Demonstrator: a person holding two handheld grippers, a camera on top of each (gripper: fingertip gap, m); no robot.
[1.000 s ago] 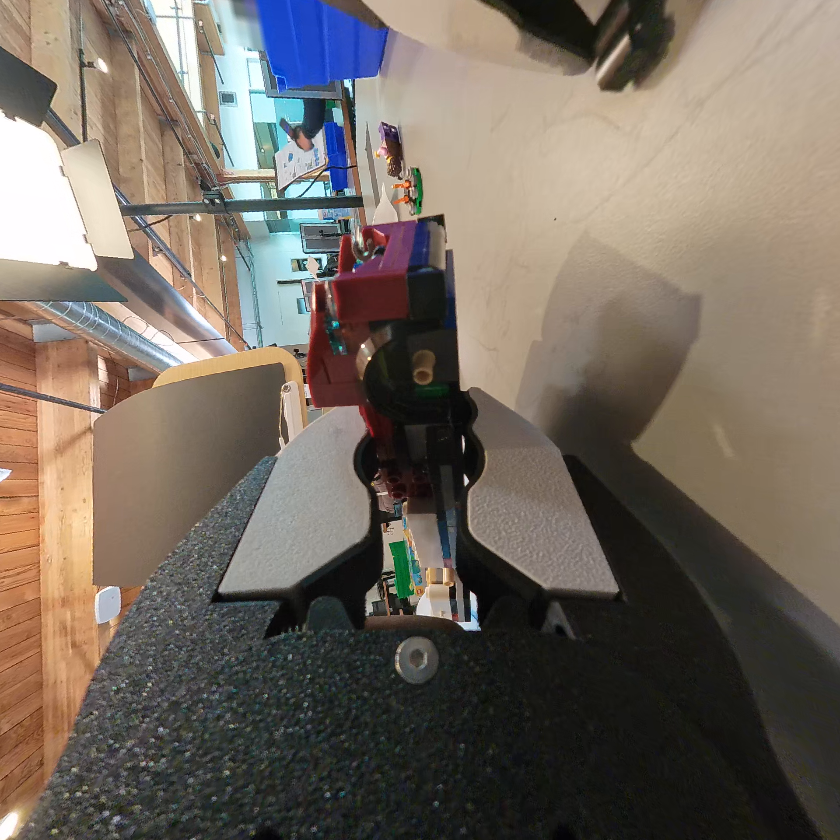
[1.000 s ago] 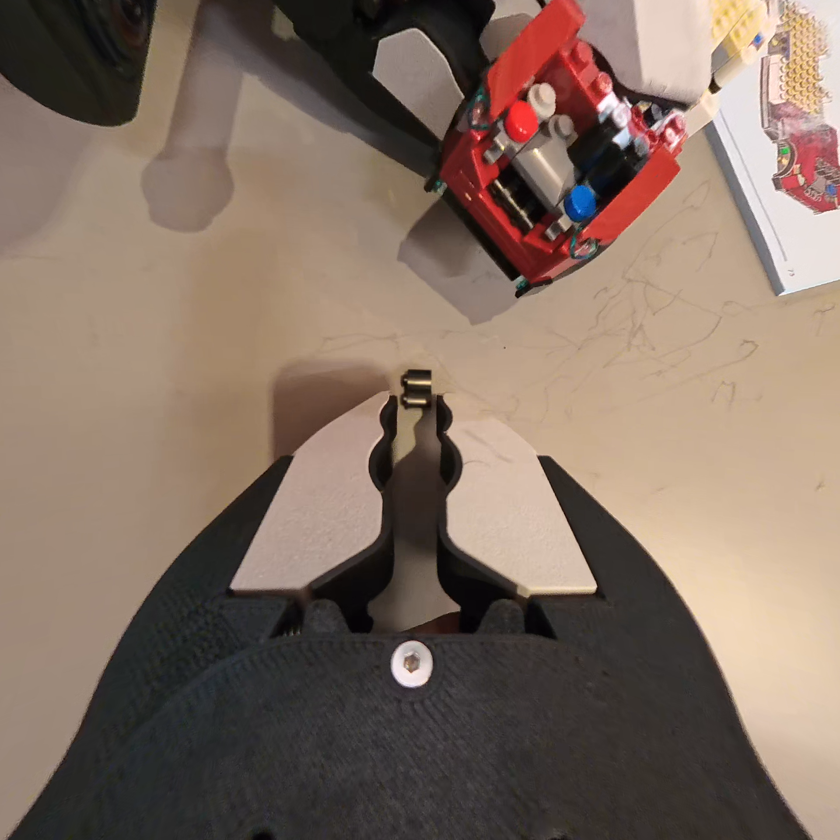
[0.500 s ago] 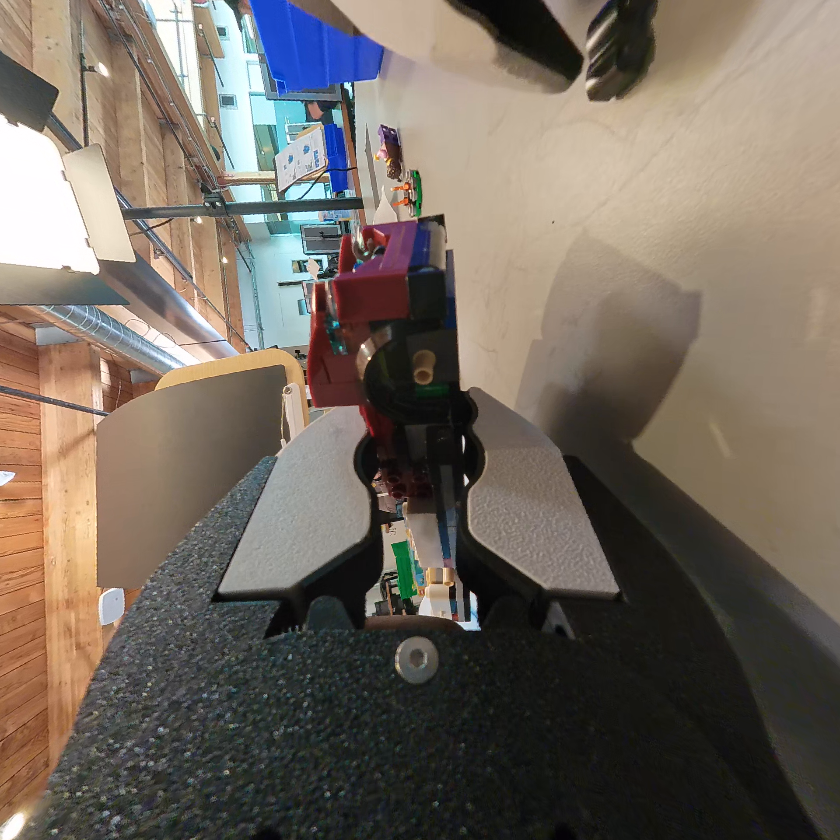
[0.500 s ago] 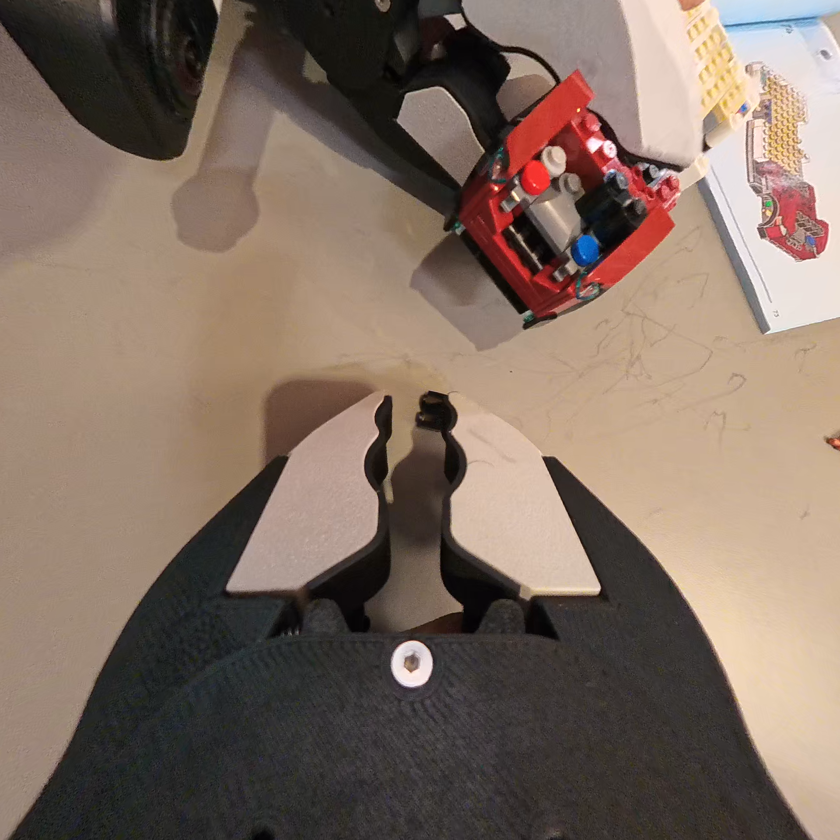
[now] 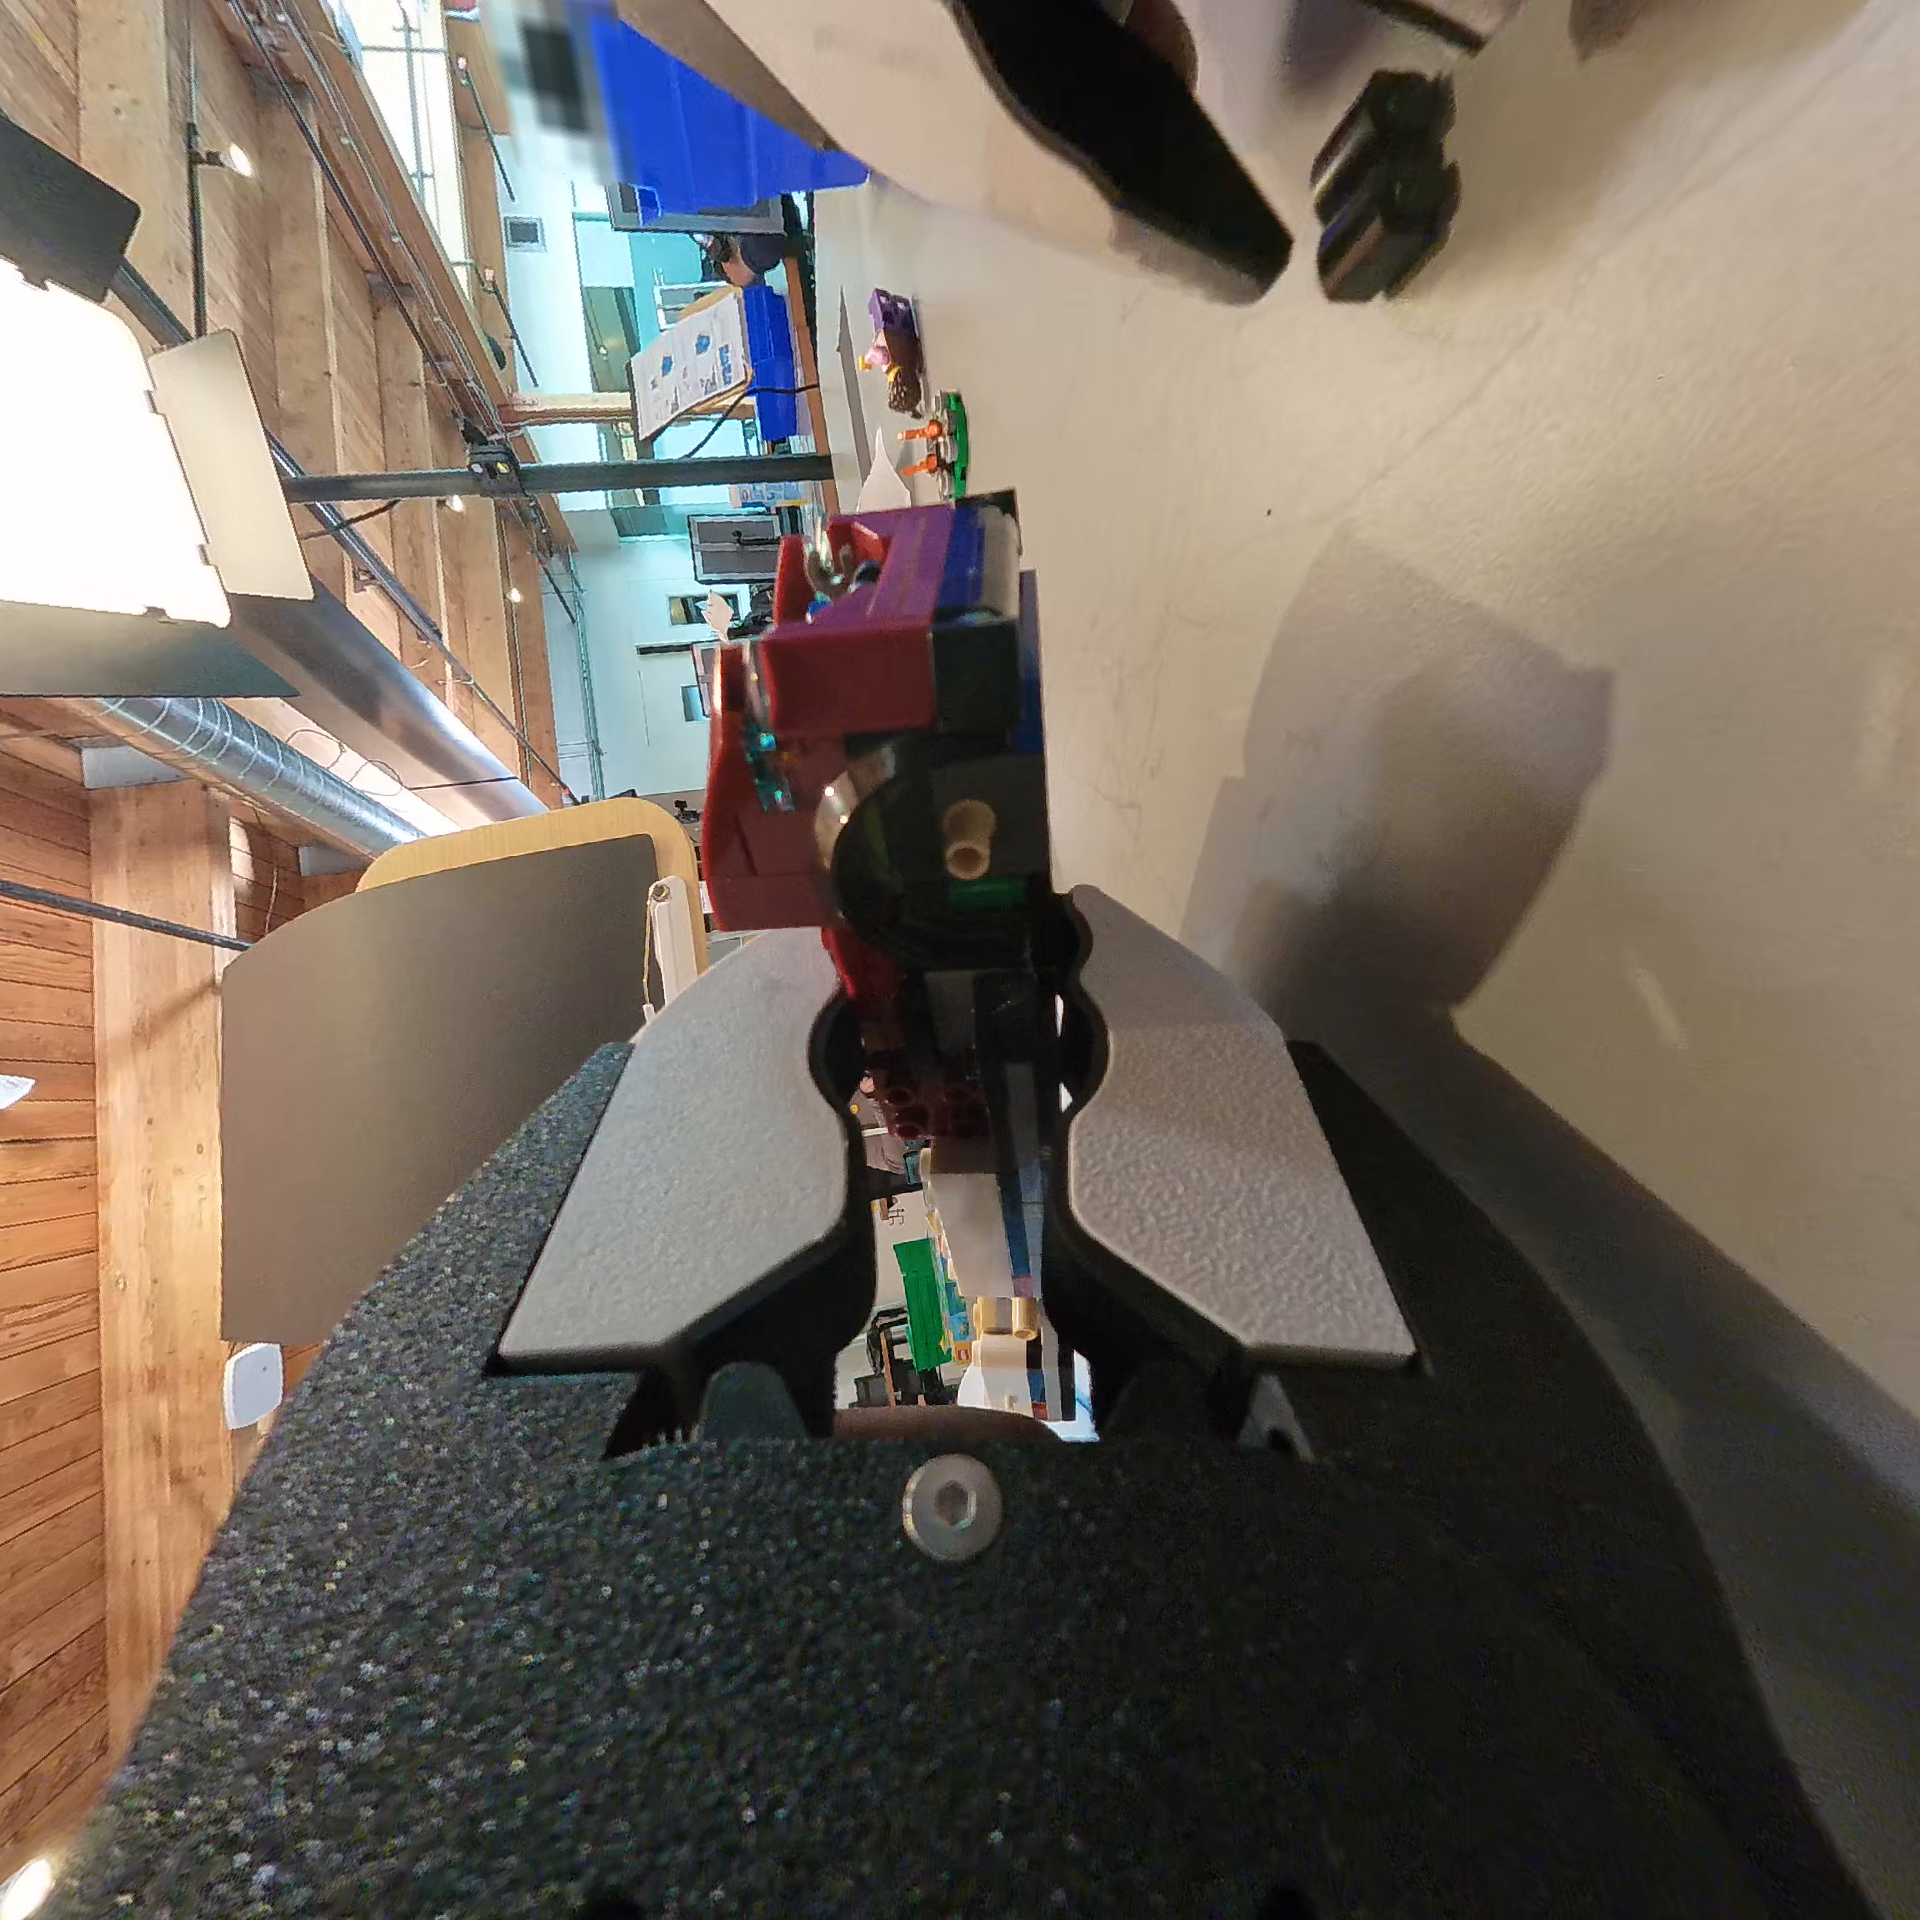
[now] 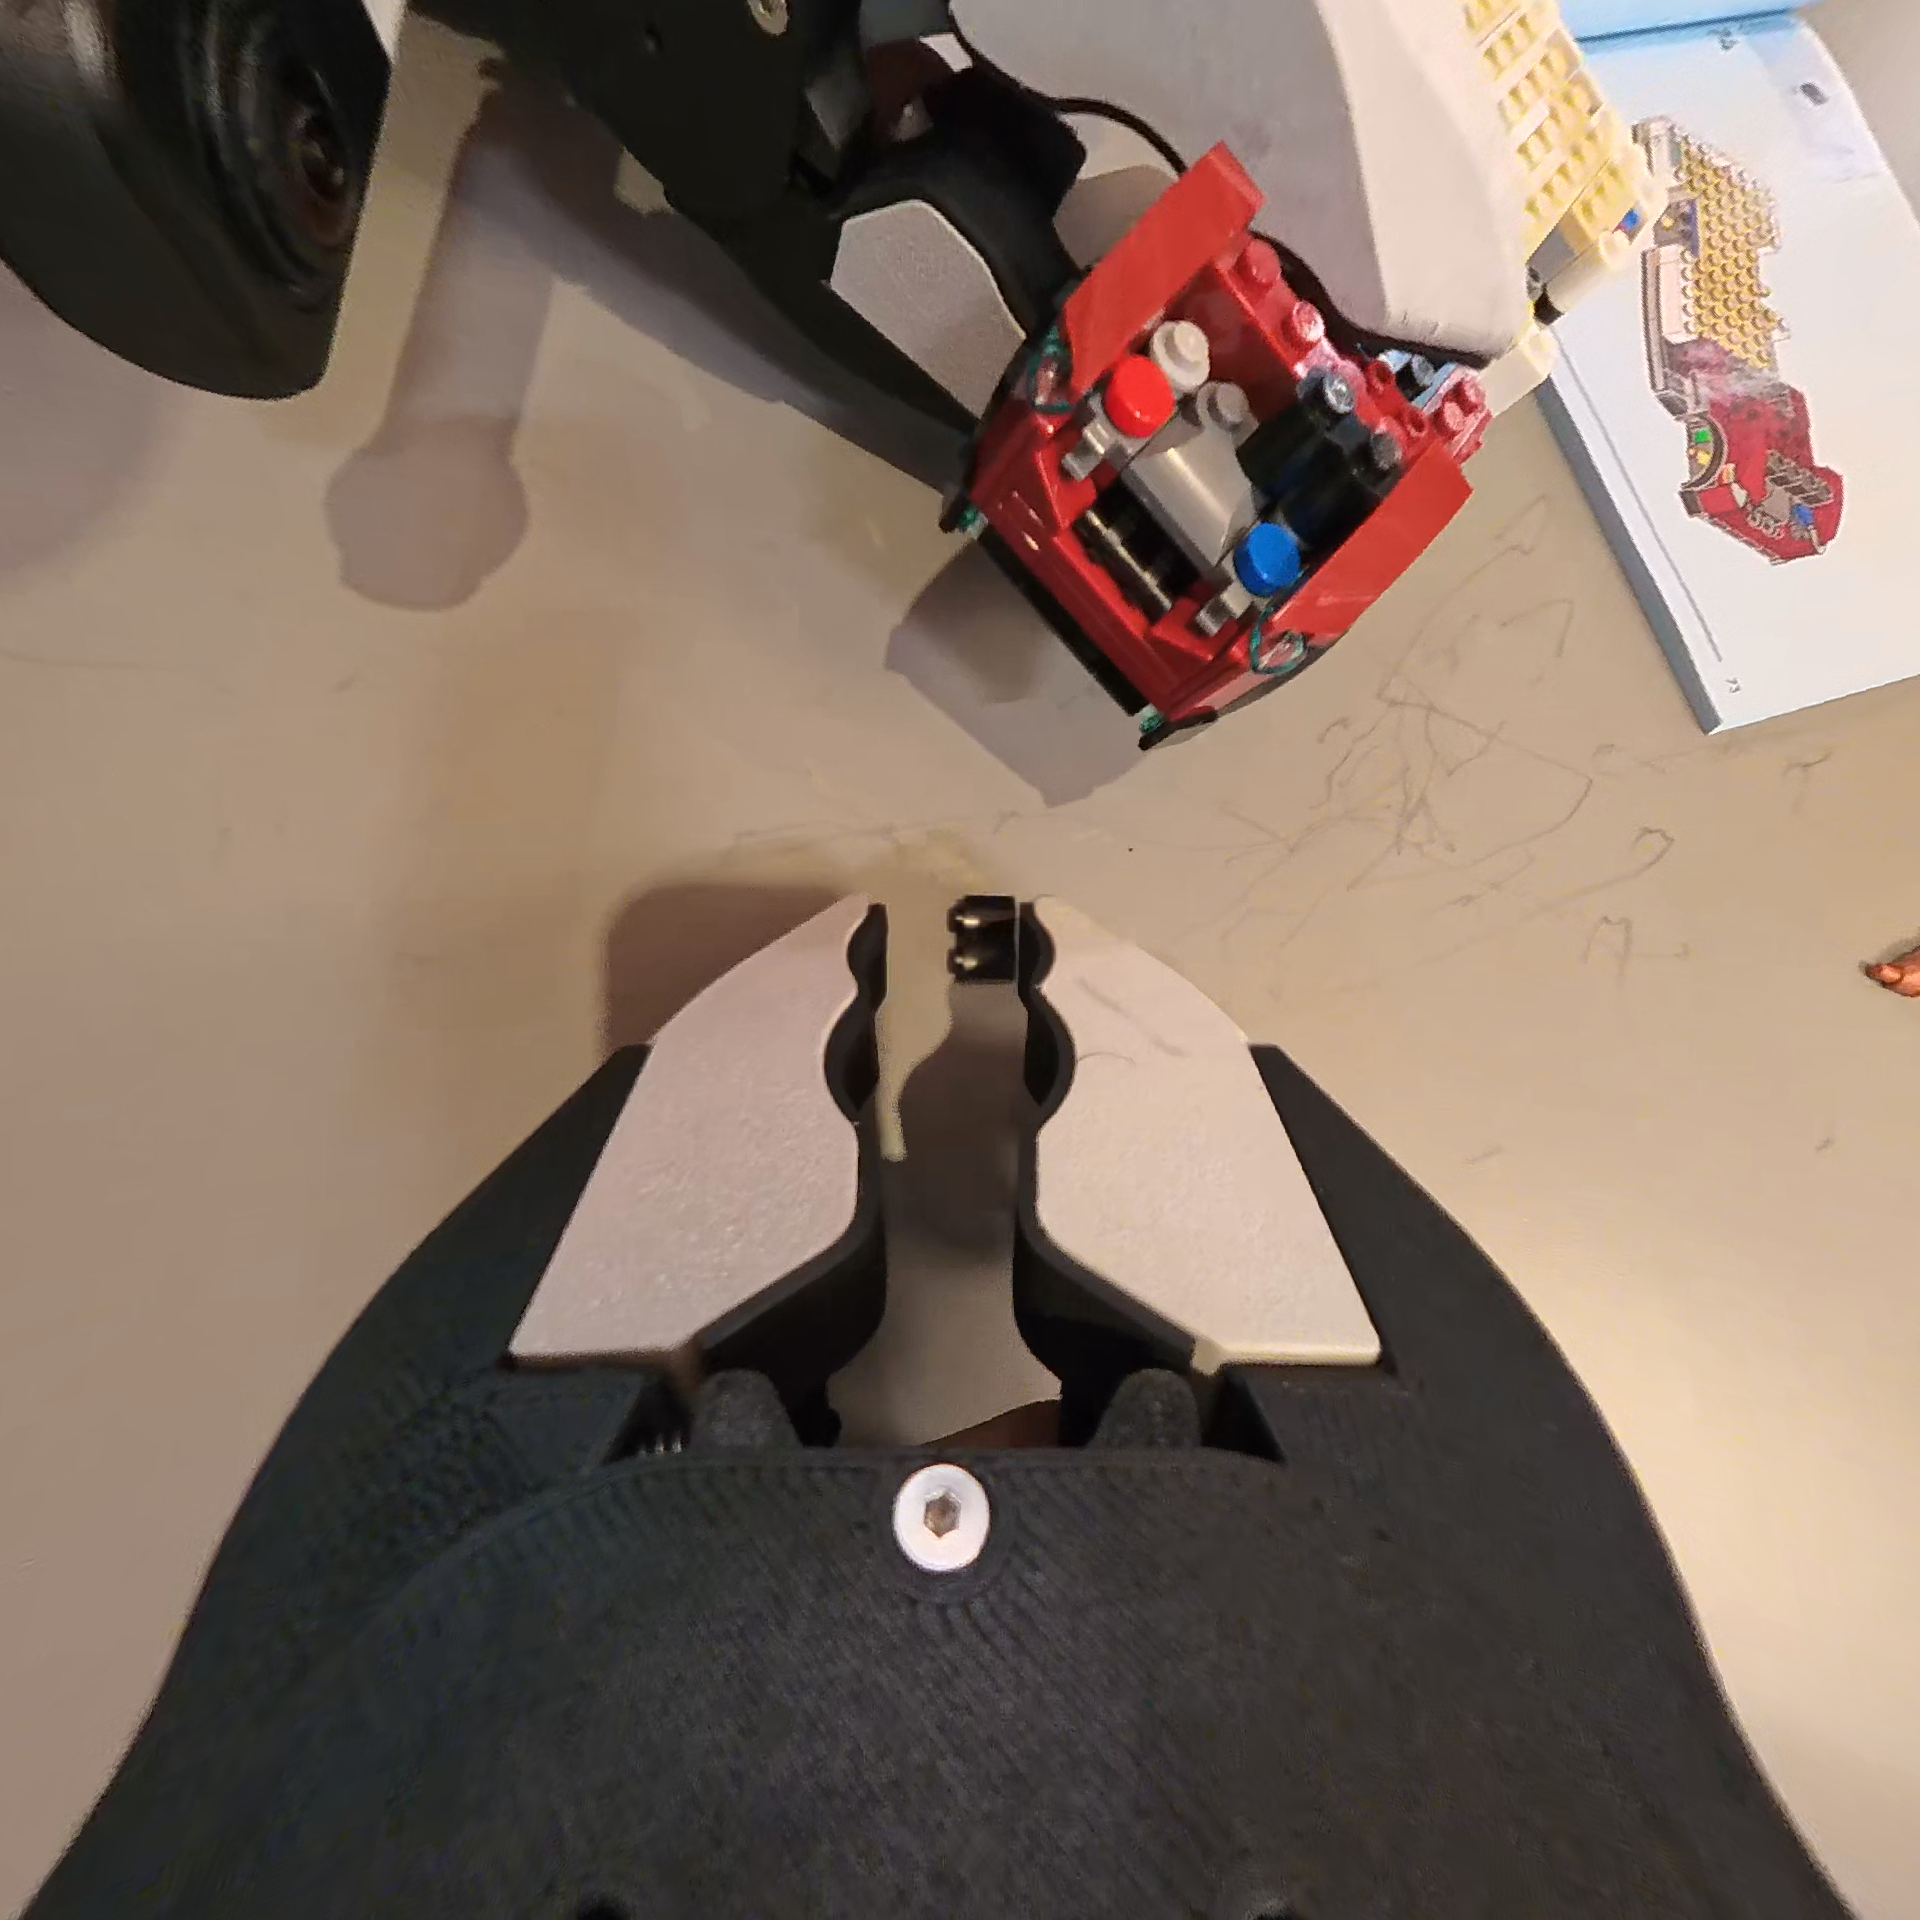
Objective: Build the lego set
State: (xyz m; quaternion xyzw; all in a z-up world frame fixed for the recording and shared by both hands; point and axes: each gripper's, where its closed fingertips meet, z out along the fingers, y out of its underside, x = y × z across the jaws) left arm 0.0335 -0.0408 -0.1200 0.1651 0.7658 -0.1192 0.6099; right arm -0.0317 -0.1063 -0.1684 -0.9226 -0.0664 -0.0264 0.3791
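- My left gripper (image 5: 961, 935) pinches a red brick-built car (image 5: 883, 748), held above the cream table (image 5: 1455, 623).
- My right gripper (image 6: 951, 940) has its fingers spread; 1 small black piece (image 6: 982, 940) lies against the right finger (a clear gap on its other side).

My left wrist cam is rolled sideways, low along the table (image 5: 1455, 520), facing the room beyond. Right wrist cam looks steeply down, close to tabletop. Both share the red brick model (image 5: 831, 707) (image 6: 1226, 488); each cam also catches the other gripper.
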